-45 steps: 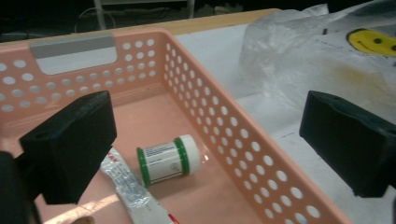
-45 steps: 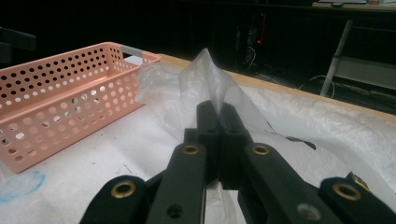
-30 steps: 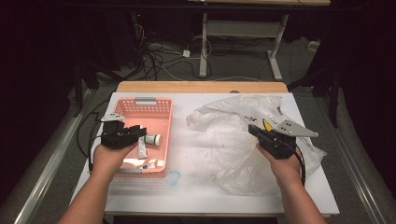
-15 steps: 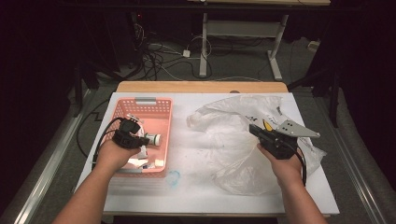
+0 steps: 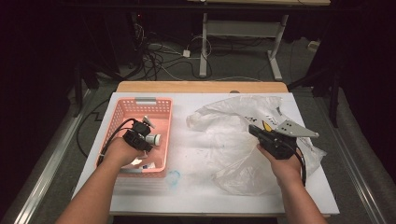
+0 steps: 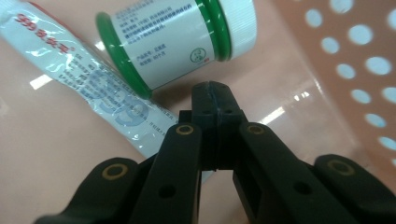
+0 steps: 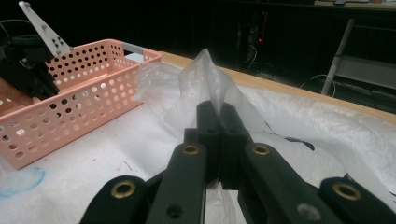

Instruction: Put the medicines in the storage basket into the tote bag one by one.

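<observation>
My left gripper point(image 5: 143, 140) reaches down into the pink basket point(image 5: 145, 100). Its jaws point(image 6: 215, 91) are shut with nothing between them. Just past their tips lies a white bottle point(image 6: 177, 37) with green bands and a white cap, on its side. The same bottle point(image 5: 153, 138) shows in the high view. A white tube point(image 6: 88, 88) with red and blue print lies beside it on the basket floor. My right gripper point(image 5: 252, 130) is shut on a fold of the clear plastic bag point(image 5: 229, 116). The film point(image 7: 208, 74) rises in a peak from its closed tips point(image 7: 215, 109).
The table point(image 5: 196, 186) has a white cover with a blue smudge point(image 5: 173, 177) in front of the basket. Its wooden far edge point(image 5: 201, 87) borders a dark floor with cables and desk legs. The basket's perforated wall point(image 7: 84, 93) stands left of the bag.
My left hand has moved right and down from the basket's left rim into the basket, beside the bottle. The right hand and the bag have stayed put.
</observation>
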The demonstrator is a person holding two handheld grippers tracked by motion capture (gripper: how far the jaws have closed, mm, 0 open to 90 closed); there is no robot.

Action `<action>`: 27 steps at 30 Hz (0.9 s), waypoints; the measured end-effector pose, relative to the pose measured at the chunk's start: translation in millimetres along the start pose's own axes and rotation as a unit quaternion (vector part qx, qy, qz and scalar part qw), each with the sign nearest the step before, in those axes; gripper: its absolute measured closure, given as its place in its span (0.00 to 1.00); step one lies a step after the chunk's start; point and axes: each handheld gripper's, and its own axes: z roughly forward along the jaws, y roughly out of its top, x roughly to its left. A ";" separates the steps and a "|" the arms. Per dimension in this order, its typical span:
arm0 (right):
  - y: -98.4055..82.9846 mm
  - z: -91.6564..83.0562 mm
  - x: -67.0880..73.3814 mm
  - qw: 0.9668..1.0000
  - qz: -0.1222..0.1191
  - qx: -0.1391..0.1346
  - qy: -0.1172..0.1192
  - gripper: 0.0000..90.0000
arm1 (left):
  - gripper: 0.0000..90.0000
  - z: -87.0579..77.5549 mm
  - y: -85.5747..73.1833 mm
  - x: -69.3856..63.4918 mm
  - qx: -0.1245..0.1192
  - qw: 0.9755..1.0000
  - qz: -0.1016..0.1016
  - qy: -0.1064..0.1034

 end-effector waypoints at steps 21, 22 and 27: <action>-0.1 -2.2 -1.6 1.000 0.000 -0.002 0.001 1.00 | 0.97 -21.0 -20.5 27.2 -0.026 0.998 -0.046 0.025; -0.3 -2.0 -1.6 1.000 0.000 -0.001 0.000 1.00 | 0.97 -24.4 -22.2 29.0 -0.033 0.998 -0.048 0.030; -0.2 -1.4 -0.6 1.000 -0.001 -0.001 0.000 1.00 | 0.97 -30.7 -27.5 36.3 -0.063 0.995 -0.060 0.048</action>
